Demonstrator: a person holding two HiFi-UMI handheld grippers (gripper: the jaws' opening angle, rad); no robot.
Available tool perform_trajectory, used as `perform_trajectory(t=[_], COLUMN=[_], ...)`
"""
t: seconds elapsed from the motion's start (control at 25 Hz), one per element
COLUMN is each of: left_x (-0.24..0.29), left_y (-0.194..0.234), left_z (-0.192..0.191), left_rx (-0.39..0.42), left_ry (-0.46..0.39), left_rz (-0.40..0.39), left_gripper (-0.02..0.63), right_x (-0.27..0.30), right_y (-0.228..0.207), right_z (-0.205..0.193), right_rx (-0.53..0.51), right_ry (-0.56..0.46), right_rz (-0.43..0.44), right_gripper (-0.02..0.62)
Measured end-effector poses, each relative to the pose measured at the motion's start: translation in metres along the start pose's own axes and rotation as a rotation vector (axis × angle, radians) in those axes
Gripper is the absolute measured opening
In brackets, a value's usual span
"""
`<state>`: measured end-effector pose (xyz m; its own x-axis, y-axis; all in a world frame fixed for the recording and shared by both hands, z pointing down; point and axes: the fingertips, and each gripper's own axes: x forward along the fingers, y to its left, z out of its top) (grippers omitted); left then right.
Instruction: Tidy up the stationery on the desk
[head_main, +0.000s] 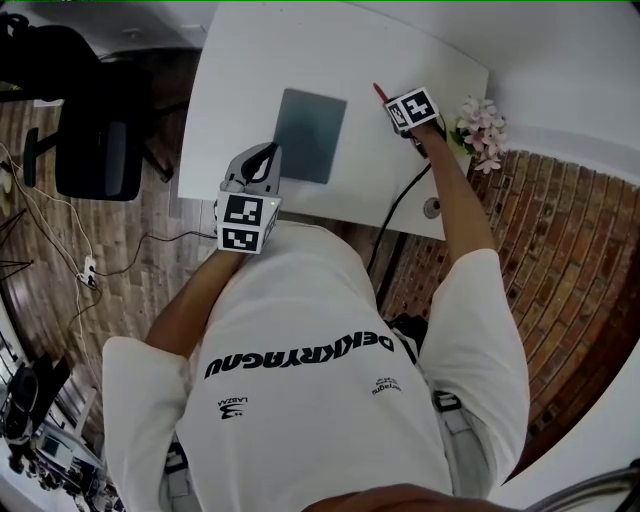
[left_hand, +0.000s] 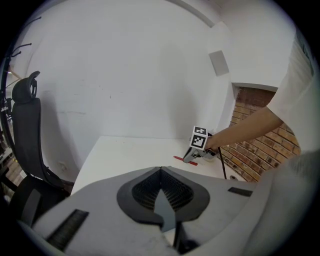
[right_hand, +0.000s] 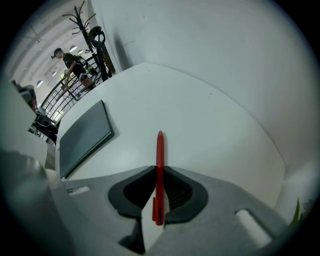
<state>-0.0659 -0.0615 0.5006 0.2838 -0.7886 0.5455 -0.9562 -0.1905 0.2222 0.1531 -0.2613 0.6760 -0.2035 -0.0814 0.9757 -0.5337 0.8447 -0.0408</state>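
pen (right_hand: 160, 145), red, lies at the far right of the white desk (head_main: 400, 60) near the flowers (head_main: 480, 125), pinched between the pads of the right gripper (right_hand: 159, 169). tidying looks barely begun: the pen is gripped but seemingly not lifted, and the grey notebook (head_main: 310, 135) is untouched mid-desk. right arm reaches out, gripper aimed steeply down. left gripper (left_hand: 161, 172), jaws together and empty, hovers at the near edge.

Black office chair (head_main: 95, 150), pink flowers (head_main: 480, 126)
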Motion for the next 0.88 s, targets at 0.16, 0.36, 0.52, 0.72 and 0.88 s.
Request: perform_trajectory(t=[0.16, 0.36, 0.52, 0.72, 0.88], left_x=[-0.001, -0.006, -0.012, -0.024, -0.032], left_y=[-0.001, -0.003, -0.004, -0.008, -0.01], left_z=[0.0, 0.001, 0.003, 0.002, 0.002], left_rx=[-0.001, 0.005, 0.028, 0.05, 0.064], left_ry=[0.0, -0.005, -0.013, -0.02, -0.032], left_rz=[-0.006, -0.012, -0.003, -0.01, -0.015], left_gripper=[-0.002, -0.002, -0.002, -0.002, -0.002], right_x=[-0.004, -0.019, -0.037, -0.066, -0.085], right_y=[0.003, 0.011, 0.022, 0.042, 0.071], right_z=[0.003, 0.009, 0.013, 0.019, 0.023], right_rx=[0.024, 0.063, 0.064, 0.103, 0.023], right_ry=[-0.02, -0.061, -0.091, -0.147, -0.174], right_rz=[0.016, 0.047, 0.061, 0.075, 0.083], right_gripper=[0.051, 0.051, 0.051, 0.051, 0.051])
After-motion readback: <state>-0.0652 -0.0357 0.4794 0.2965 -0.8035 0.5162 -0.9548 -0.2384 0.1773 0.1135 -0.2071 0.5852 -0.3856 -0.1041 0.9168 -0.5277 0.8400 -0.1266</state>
